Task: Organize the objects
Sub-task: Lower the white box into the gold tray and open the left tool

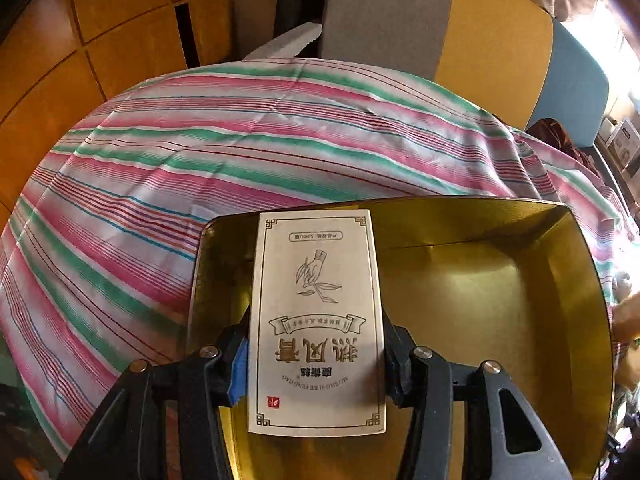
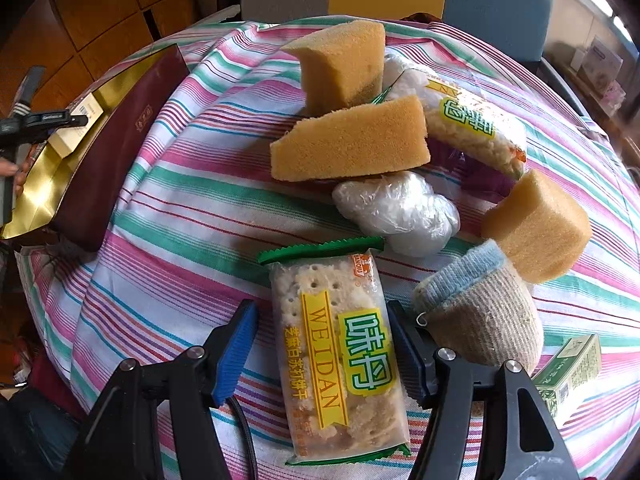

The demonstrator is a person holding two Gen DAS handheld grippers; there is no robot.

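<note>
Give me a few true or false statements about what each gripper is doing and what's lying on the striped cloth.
1. The left gripper clamps a cream carton. True.
2. That carton hangs above the gold-lined box. True.
3. The right gripper squeezes the cracker packet. False: its fingers straddle it, with a gap on the left.
4. Only one sponge lies on the cloth. False: three.

Black fingers [image 2: 236, 344] with ribbed blue pads, silver screws.
</note>
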